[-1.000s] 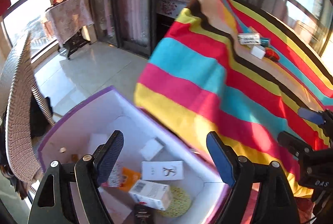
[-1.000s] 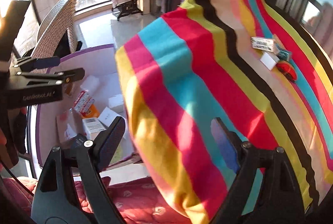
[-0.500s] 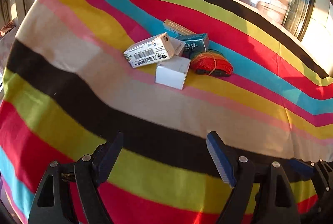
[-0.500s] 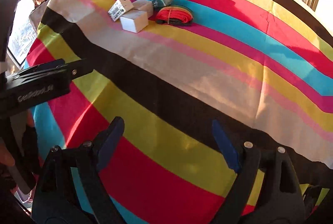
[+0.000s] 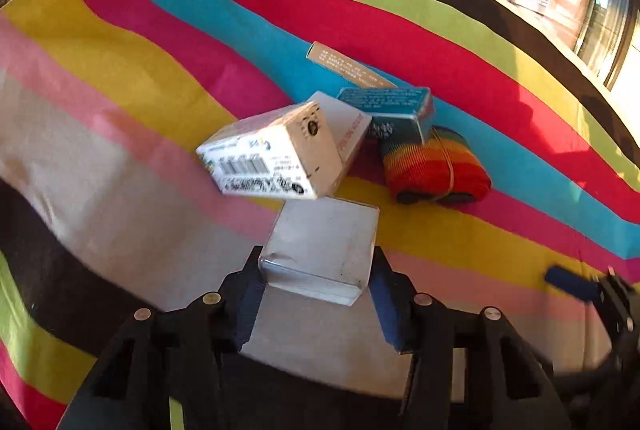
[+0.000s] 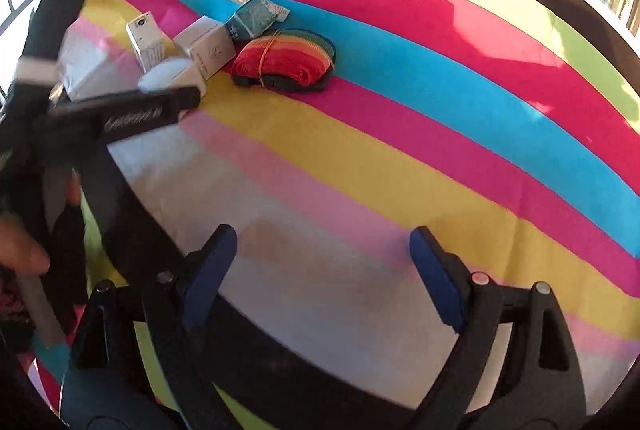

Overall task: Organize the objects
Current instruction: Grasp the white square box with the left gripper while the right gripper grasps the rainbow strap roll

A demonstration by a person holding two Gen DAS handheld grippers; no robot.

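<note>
A plain white box (image 5: 320, 242) lies on the striped cloth (image 5: 120, 70), nearest to me. My left gripper (image 5: 316, 266) straddles it, its jaws closing, and both pads touch the box's sides. Just behind lie a white box with a barcode (image 5: 272, 158), a white box with red lettering (image 5: 348, 126), a teal box (image 5: 392, 106), a flat tan box (image 5: 344, 66) and a rolled rainbow strap (image 5: 436, 170). My right gripper (image 6: 323, 236) hovers over bare cloth to the right of the pile, its jaws opening a little with nothing between them. The strap (image 6: 284, 62) is ahead of it to the left.
In the right wrist view the left gripper's black body (image 6: 132, 110) covers part of the boxes, and a hand (image 6: 20, 250) shows at the left edge. The cloth's near edge drops off at the lower left. Windows ring the far side.
Both views have swung from the purple-edged bin on the floor onto the tabletop. My left gripper has come up to the plain white box and closed around it. The right gripper has moved in beside it.
</note>
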